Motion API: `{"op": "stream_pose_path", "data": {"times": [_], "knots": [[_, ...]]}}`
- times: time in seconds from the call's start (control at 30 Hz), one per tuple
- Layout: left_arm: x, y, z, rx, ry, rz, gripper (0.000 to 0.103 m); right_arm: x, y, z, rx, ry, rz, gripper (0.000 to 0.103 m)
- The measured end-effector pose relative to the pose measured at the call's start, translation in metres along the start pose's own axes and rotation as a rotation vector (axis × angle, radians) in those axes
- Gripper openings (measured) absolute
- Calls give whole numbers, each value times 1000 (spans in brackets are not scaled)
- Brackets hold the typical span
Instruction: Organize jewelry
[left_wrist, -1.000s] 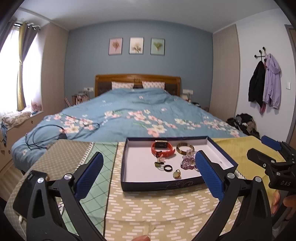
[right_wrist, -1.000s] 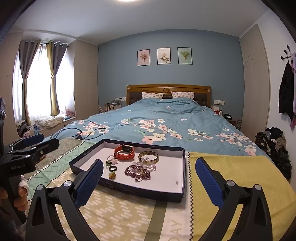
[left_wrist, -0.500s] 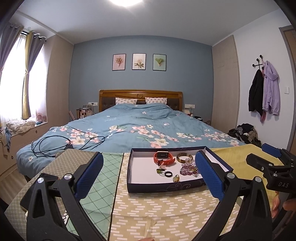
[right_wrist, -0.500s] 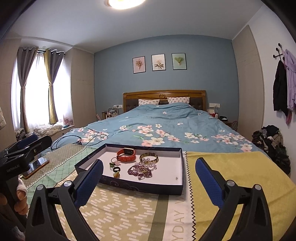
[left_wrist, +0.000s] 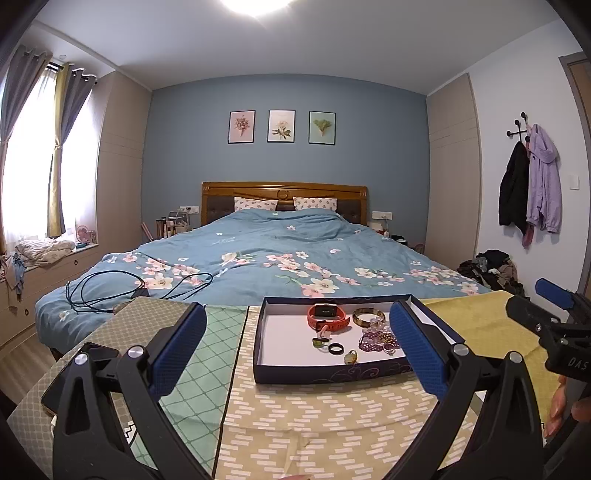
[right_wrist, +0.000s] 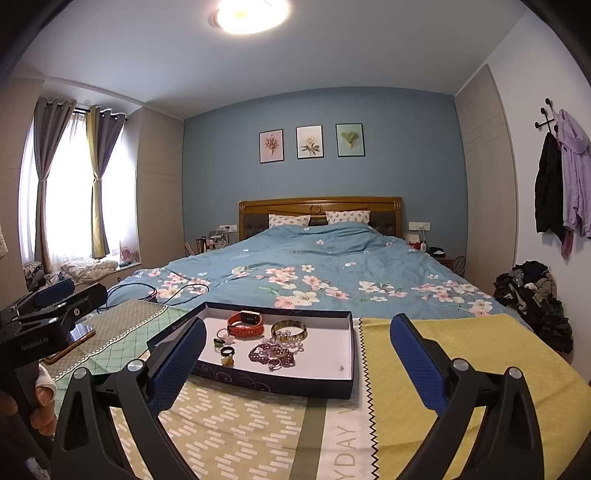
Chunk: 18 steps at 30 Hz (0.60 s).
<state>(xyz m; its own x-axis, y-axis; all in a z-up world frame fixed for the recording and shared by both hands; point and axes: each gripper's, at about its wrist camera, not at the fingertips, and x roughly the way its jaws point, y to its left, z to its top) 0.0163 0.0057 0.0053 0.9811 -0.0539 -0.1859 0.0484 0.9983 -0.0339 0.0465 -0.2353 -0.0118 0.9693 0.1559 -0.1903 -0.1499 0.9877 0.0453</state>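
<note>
A: Left wrist view, from the left: why is the black smartphone (left_wrist: 79, 373) off on the beige patterned cloth?

B: Probably parked clear of the work. The left gripper (left_wrist: 295, 345) hangs with its blue-padded fingers wide apart, holding nothing.

A: And the jewelry?

B: All inside the shallow navy cardboard box with a white floor (left_wrist: 332, 371): green ring (left_wrist: 318, 343), black ring (left_wrist: 335, 348), orange-red smartwatch (left_wrist: 327, 316), gold bangle (left_wrist: 367, 316), purple beaded bracelet (left_wrist: 376, 338). Gathered so either tool reaches it.

A: The right gripper (right_wrist: 297, 354)?

B: Likewise spread and empty, facing the box; sorting looks unstarted.
</note>
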Motion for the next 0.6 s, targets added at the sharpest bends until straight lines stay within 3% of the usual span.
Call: {"op": "stream_pose_path", "data": {"times": [0.6], "knots": [[9, 6, 1, -36, -13, 9, 98, -4, 0, 3, 12, -48, -19, 96]]}}
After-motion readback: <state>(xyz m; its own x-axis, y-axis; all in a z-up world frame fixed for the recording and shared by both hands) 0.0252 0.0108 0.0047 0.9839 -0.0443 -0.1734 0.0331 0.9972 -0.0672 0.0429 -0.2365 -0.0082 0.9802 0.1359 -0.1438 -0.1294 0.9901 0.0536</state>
